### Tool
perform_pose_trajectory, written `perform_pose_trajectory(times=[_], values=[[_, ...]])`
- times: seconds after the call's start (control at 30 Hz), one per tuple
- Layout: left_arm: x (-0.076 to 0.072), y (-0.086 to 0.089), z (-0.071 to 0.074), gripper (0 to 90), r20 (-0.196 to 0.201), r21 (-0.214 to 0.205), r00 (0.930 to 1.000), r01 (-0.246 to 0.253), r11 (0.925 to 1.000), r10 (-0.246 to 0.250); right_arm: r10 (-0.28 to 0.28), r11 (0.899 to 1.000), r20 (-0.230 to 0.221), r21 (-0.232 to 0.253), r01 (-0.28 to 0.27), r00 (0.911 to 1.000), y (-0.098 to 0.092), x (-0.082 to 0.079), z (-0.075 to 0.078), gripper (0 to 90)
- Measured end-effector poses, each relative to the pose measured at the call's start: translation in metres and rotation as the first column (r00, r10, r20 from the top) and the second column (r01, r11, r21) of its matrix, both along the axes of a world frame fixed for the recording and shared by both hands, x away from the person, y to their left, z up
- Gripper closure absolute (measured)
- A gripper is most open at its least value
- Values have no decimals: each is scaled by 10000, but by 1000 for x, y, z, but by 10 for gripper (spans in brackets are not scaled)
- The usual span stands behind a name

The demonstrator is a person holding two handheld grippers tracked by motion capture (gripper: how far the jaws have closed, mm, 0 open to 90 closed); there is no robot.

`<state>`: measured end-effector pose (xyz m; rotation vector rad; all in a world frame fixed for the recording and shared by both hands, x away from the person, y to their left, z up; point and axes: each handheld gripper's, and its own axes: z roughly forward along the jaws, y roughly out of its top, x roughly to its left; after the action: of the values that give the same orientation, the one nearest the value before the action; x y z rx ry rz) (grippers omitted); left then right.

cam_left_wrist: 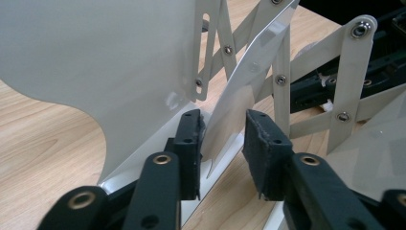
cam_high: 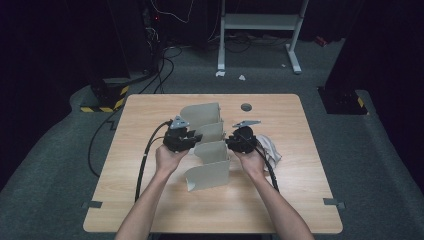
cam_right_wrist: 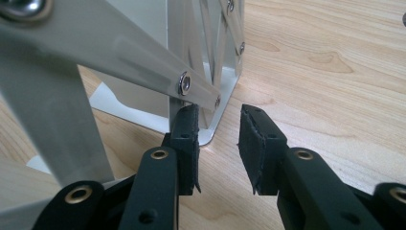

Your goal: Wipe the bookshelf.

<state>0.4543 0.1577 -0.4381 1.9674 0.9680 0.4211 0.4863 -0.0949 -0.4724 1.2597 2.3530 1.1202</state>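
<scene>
Standing in the middle of the wooden tabletop (cam_high: 150, 200), an expandable beige file rack (cam_high: 207, 172) with several upright curved panels runs from 12 o'clock to 6 o'clock. The left claw (cam_high: 196, 139) is at its 9 o'clock side and the right claw (cam_high: 231, 142) at its 3 o'clock side, each carried by one hand of the person.

In the left gripper view, one thin divider panel (cam_left_wrist: 239, 96) of the rack stands tilted between the jaws of the left claw (cam_left_wrist: 223, 139); the left pad seems to touch it, the right pad is apart, so the claw is released, not yet clenched. In the right gripper view, the right claw (cam_right_wrist: 219, 143) is also released: its left pad is just beside the corner of the rack's base (cam_right_wrist: 215, 120), and only bare wood lies between the jaws. A white cloth (cam_high: 270, 147) lies at 3 o'clock, behind the right hand (cam_high: 252, 160).
</scene>
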Motion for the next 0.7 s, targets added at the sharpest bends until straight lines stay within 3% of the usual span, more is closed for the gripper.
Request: perform_pose_trajectory(times=[0.23,0.7], values=[[0,4,0,781,-19,65,10000,-44,10000,44,21,10000,63,-41,-21,10000,4,2,1,695],[0,4,-1,801,-45,-98,10000,-2,10000,2,-61,9997,-1,223,61,10000,0,3,1,679]])
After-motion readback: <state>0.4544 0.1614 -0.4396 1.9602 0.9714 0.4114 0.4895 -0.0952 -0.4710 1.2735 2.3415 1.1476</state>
